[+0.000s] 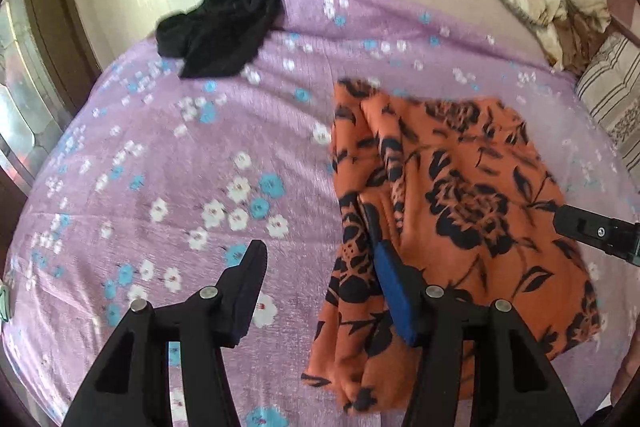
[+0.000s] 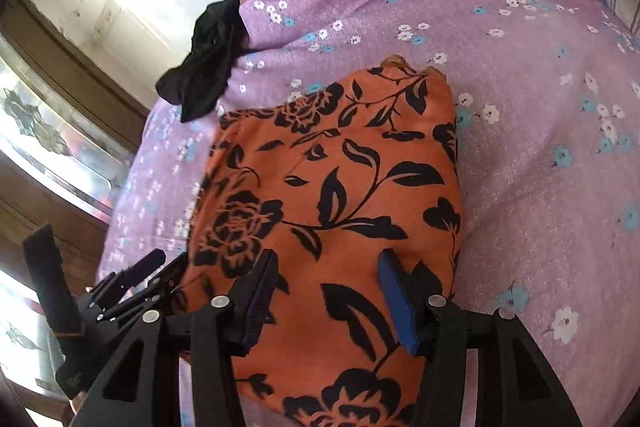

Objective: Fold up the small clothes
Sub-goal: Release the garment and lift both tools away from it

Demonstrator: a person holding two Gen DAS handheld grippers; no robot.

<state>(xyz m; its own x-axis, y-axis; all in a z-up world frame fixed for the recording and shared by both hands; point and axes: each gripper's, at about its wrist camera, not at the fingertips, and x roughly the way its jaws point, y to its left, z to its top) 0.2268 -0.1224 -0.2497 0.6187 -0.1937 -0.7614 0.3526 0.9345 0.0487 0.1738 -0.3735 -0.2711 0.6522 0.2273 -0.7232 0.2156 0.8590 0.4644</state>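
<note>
My left gripper [image 1: 318,291] hangs released, its blue-padded finger over the orange floral garment's [image 1: 452,195] left edge. My right gripper [image 2: 328,293] gapes above the garment, unclenched, on the purple bedspread [image 2: 540,147].

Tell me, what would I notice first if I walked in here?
The bright orange cloth with black flowers, lying on the purple flowery bedsheet right in front of both grippers. Next, the crumpled black garment at the bed's far left edge.
</note>
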